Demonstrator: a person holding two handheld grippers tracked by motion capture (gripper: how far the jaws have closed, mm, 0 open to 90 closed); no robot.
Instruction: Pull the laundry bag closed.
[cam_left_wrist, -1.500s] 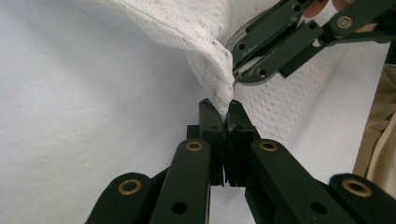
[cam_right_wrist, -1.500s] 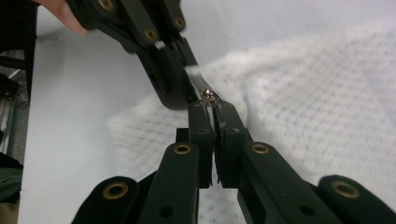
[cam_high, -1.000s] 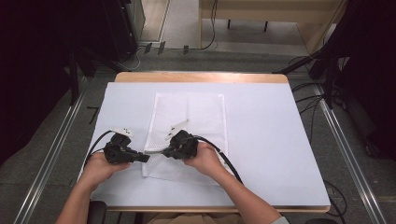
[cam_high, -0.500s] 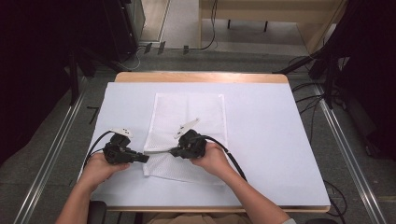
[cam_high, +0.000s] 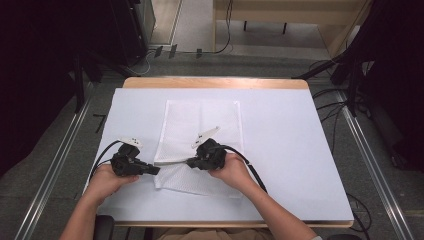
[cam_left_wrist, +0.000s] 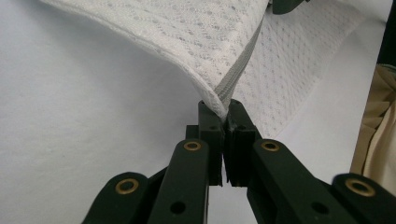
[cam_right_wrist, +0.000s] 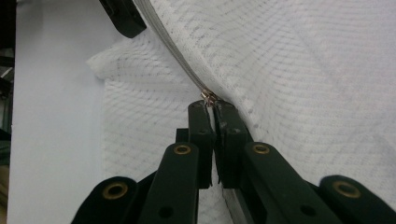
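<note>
Left gripper (cam_left_wrist: 223, 109) pinches mesh bag (cam_high: 202, 130) corner; right gripper (cam_right_wrist: 211, 108) pinches zipper pull (cam_right_wrist: 208, 97); bag's length runs away from person.

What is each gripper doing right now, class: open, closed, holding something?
Left gripper: closed on the corner of the white mesh zipper bag.
Right gripper: closed on the bag's small metal zipper pull.

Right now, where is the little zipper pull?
The zipper pull is pinched in the right gripper, on the mesh bag, across from the left gripper.
</note>
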